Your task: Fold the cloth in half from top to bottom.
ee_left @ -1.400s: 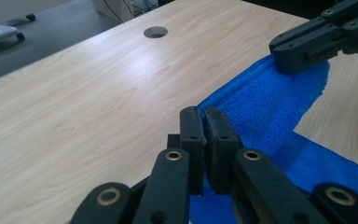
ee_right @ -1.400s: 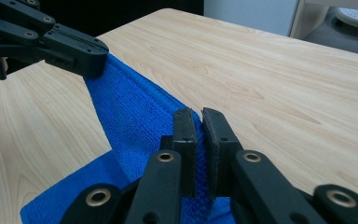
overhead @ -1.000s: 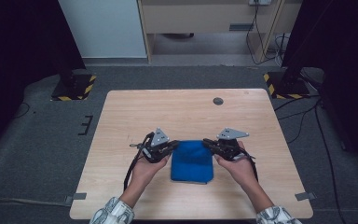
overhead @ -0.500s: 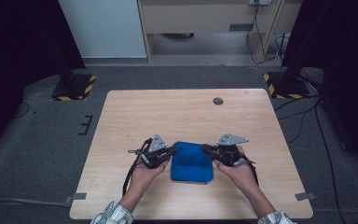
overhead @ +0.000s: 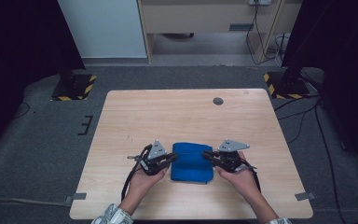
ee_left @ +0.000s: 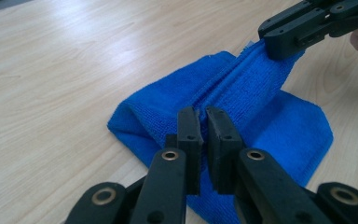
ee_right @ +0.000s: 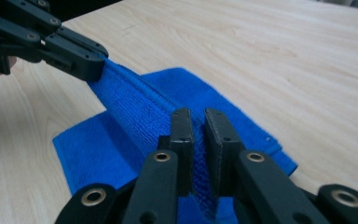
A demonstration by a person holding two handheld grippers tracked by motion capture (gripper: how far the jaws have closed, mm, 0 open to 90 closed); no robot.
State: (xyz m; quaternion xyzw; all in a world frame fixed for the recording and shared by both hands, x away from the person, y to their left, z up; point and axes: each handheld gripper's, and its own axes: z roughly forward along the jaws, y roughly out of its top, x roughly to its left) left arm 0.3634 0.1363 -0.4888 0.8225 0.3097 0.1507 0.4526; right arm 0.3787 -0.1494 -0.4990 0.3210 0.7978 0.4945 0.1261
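A blue cloth (overhead: 191, 163) lies folded on the wooden table (overhead: 168, 112), near its front edge. My left gripper (overhead: 171, 157) is shut on the cloth's left side and my right gripper (overhead: 206, 154) is shut on its right side. In the left gripper view the jaws (ee_left: 203, 122) pinch a raised ridge of the blue cloth (ee_left: 265, 121), and the right gripper (ee_left: 279, 44) clamps the far end of that ridge. In the right gripper view the jaws (ee_right: 198, 126) grip the same stretched ridge of the cloth (ee_right: 135, 105), with the left gripper (ee_right: 91, 63) at its other end.
A small dark round grommet (overhead: 218, 101) sits in the table's far right part. Black stands with yellow-black striped bases (overhead: 72, 88) (overhead: 284, 86) flank the table on the floor, and cables (overhead: 307, 116) trail at the right.
Both grippers have sunk and drawn a little toward the table's front edge, bringing the held edge of the cloth with them. Both stay shut on the cloth.
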